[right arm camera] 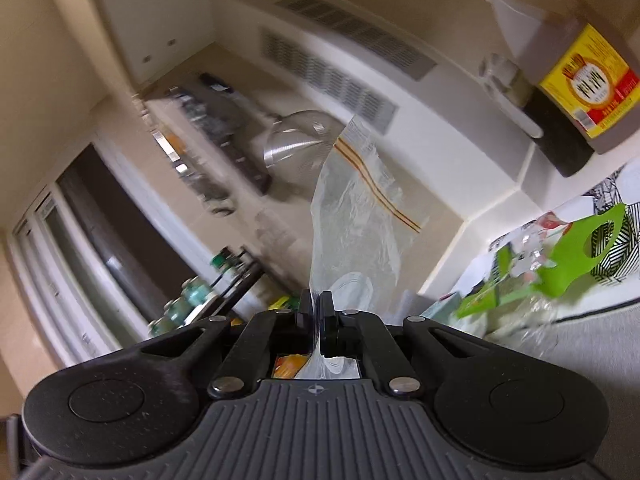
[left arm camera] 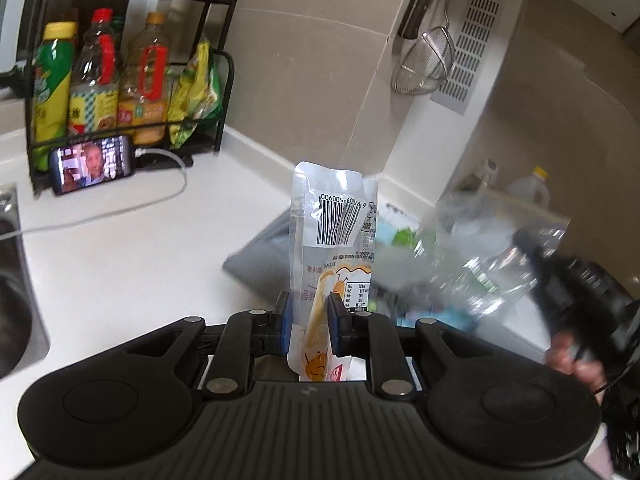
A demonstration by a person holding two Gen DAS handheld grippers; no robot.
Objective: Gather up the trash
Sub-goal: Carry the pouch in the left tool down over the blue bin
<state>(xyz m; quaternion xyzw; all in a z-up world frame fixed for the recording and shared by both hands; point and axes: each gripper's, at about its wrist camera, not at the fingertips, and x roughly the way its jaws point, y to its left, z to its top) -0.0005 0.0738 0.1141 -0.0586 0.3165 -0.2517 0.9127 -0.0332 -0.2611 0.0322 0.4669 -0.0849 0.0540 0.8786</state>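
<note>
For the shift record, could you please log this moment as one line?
left gripper: shut on white barcoded snack wrapper | right gripper: shut on clear zip-top plastic bag | white countertop: below

My left tongs (left arm camera: pixel 308 316), matt black plastic with blue pads, pinch a glossy, crinkled white-and-orange plastic snack wrapper (left arm camera: pixel 334 240). My right tongs (right arm camera: pixel 316 312) nip a clear, wrinkled plastic zip bag (right arm camera: pixel 356 216). Behind the wrapper: smooth white worktop (left arm camera: pixel 120 248), shiny wire-mesh metal strainer (left arm camera: pixel 426 66).
</note>
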